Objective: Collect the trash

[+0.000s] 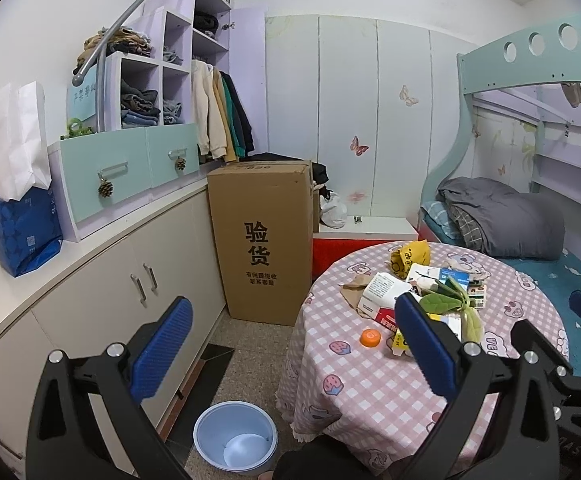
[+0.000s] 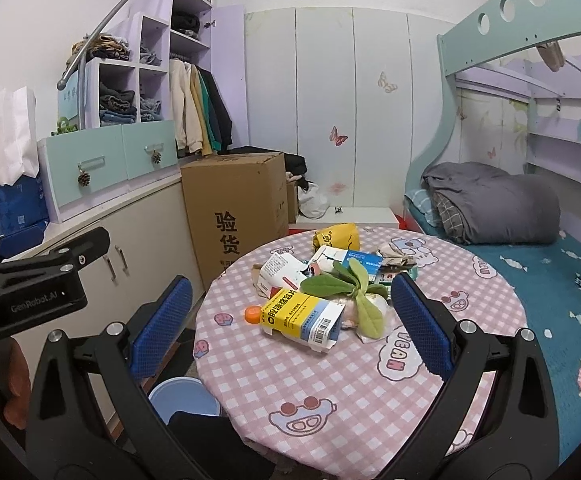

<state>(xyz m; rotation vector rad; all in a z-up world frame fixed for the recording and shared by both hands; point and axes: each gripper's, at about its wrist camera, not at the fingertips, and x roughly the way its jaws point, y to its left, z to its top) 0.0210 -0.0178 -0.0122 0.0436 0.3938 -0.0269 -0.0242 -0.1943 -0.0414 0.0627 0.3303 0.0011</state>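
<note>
Yellow medicine box (image 2: 304,316) — flat on table (image 2: 330,392), long axis slanting left-far to right-near; left gripper (image 1: 294,354) and right gripper (image 2: 290,322) — spread wide, empty.

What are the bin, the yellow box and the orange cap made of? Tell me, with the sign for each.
Bin: looks like moulded plastic, pale blue, smooth with a soft sheen on its inner wall.
Yellow box: seems thin printed cardboard, with flat panels, folded edges and a barcode on its end flap.
Orange cap: probably plastic, a small round disc of even colour; too small to tell its finish.

Child's bedroom, bunk bed (image 2: 530,40), wardrobe (image 1: 218,80)
</note>
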